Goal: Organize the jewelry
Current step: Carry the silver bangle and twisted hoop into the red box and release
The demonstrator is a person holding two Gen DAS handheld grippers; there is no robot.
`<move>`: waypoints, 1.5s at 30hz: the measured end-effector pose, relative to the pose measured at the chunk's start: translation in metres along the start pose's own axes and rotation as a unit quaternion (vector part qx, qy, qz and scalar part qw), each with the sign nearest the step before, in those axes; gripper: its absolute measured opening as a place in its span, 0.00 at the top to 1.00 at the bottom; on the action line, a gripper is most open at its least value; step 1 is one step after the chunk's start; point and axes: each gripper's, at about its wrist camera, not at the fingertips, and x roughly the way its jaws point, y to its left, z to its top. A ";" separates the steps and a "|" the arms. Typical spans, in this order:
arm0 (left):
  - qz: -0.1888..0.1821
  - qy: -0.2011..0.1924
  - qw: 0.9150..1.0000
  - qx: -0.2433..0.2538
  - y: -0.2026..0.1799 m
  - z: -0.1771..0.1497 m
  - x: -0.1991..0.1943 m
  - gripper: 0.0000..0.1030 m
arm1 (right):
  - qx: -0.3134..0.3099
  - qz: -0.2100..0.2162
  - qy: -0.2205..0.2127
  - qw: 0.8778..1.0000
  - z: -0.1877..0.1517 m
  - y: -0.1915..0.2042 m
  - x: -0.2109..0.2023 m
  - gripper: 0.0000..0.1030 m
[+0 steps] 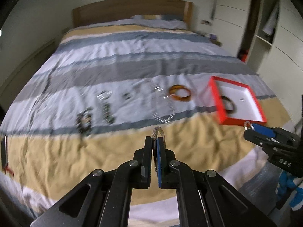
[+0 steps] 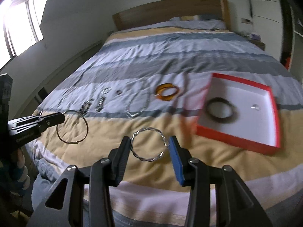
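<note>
Two wire bangles — twisted, plain — red square box.

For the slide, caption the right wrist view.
Right gripper holds a twisted silver bangle beside the red tray.

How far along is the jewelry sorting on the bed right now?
Early on. Done: a dark bangle and a small ring already lie in the red box. In hand: the left hand-held gripper pinches a thin bangle, and the right hand-held gripper holds a twisted silver bangle. Left: an orange bangle, a chain necklace and several smaller blurred pieces on the bedspread.
</note>
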 end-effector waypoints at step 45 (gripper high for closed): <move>-0.082 0.138 0.984 0.078 -0.204 0.060 0.225 0.94 | -0.104 -0.090 0.167 0.976 0.017 -0.185 0.096 0.60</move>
